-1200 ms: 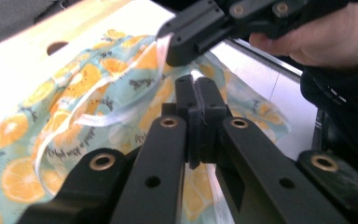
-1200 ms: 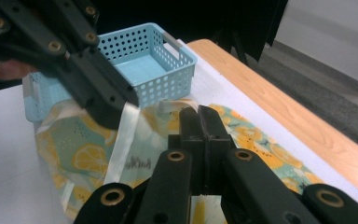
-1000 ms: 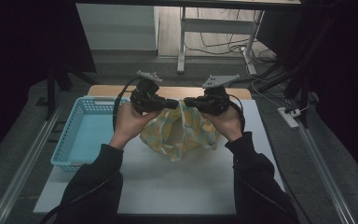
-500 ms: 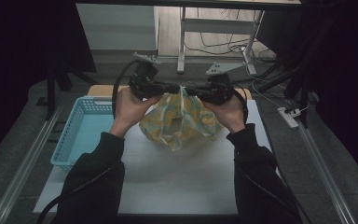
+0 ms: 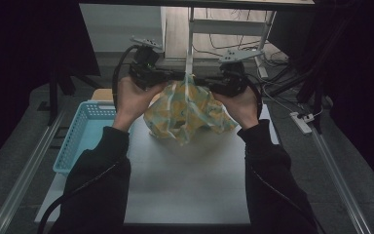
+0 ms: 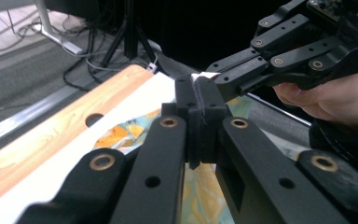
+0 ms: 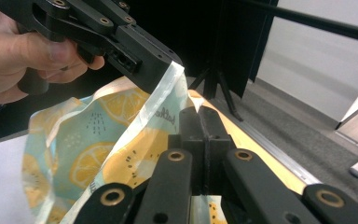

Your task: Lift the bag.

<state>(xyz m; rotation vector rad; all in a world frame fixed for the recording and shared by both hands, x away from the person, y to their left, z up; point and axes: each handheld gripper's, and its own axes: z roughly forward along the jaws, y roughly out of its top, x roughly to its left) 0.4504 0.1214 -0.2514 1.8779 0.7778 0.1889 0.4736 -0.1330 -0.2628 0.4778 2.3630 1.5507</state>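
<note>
A thin plastic bag (image 5: 185,109) printed with yellow lemons on pale blue hangs above the white table top (image 5: 190,180). My left gripper (image 5: 175,78) and right gripper (image 5: 202,82) face each other and meet at the bag's top edge, both shut on it close together. In the left gripper view my jaws (image 6: 198,93) are pressed together with the bag (image 6: 121,133) below them, and the right gripper (image 6: 223,77) pinches just beyond. In the right gripper view my jaws (image 7: 200,116) clamp the bag's rim (image 7: 98,154), with the left gripper (image 7: 165,63) biting the same rim.
A light blue plastic basket (image 5: 85,131) stands at the table's left side. A wooden strip (image 6: 74,121) runs along the table's far edge. Metal rails flank the table, and a power strip (image 5: 302,122) lies on the floor at the right.
Both hands have risen together, lifting the bag higher off the table. The grippers have stayed shut on its top edge.
</note>
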